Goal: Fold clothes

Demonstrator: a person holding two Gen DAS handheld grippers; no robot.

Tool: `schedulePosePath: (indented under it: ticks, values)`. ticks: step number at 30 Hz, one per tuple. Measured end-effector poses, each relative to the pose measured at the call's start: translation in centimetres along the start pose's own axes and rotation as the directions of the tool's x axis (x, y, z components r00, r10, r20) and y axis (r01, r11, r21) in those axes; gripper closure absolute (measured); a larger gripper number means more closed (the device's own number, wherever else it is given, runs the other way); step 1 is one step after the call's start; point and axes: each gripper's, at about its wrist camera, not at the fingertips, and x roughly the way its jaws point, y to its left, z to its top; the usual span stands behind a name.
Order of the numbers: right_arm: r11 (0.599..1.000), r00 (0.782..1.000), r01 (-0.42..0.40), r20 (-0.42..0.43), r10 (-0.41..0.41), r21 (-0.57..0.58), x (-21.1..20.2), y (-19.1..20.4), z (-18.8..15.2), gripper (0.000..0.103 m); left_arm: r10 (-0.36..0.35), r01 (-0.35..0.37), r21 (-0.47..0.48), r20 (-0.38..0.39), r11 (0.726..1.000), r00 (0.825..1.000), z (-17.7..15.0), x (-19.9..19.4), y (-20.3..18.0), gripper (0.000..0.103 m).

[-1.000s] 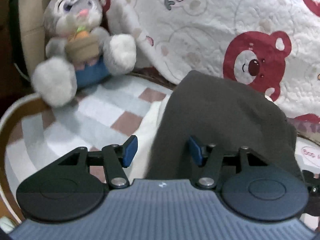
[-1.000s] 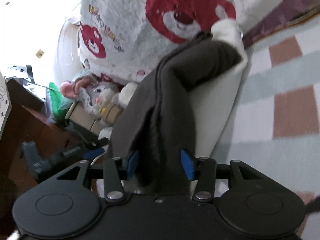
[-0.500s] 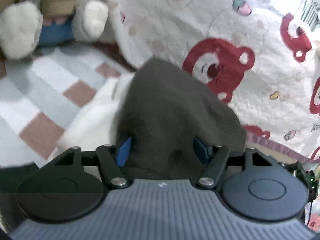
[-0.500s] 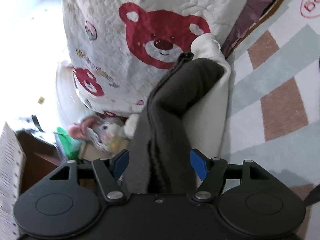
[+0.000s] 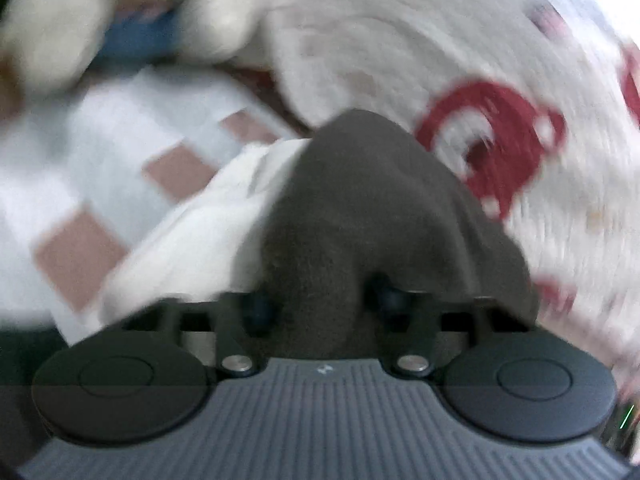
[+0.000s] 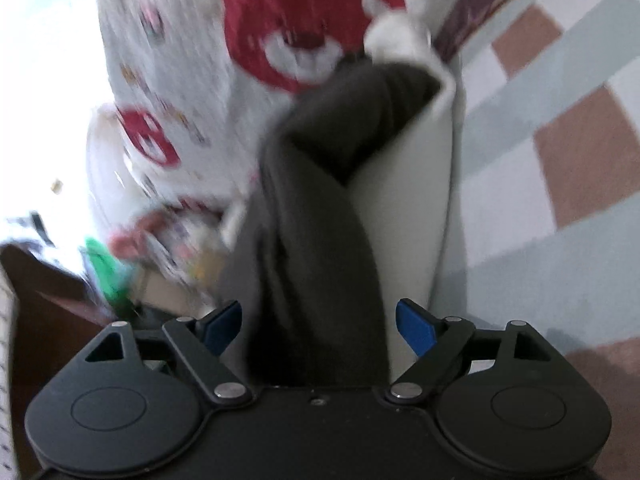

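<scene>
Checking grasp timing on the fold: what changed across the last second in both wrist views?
The right gripper opened: its blue pads went from pinching the dark garment to spread clear of it. The left gripper narrowed onto the same garment and swung right, away from the plush toy, now blurred. The garment stays draped over the white cloth beside the bear quilt.

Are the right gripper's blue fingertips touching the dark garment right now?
Apart. The right wrist view shows the right gripper spread open, with gaps between each of its blue fingertips and the dark garment lying between them.
</scene>
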Motion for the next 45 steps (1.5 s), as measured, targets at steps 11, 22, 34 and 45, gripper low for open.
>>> schedulePosePath:
  ticks: [11,22,34,45]
  values:
    - [0.896,0.926,-0.314,-0.106,0.361,0.313,3.2,2.4,-1.4,0.062,0.361,-0.309,0.384,-0.07,0.87,0.93,6.8,-1.6,-7.0,0.059]
    - [0.997,0.942,-0.075,-0.326,0.073,0.007,2.5,3.6,0.3,0.037,0.274,-0.275,0.078,0.019,0.958,0.961,-0.6,-2.9,-13.4,0.045]
    - [0.977,0.999,-0.028,0.038,0.021,0.214,-4.2,-5.4,8.1,0.035,0.354,-0.366,0.065,0.148,0.928,0.924,-8.4,-1.9,-15.4,0.039]
    - [0.977,0.997,-0.048,0.069,0.035,0.206,2.3,-2.7,9.6,0.02,0.307,-0.319,0.087,0.122,0.944,0.944,-8.8,-2.2,-14.1,0.037]
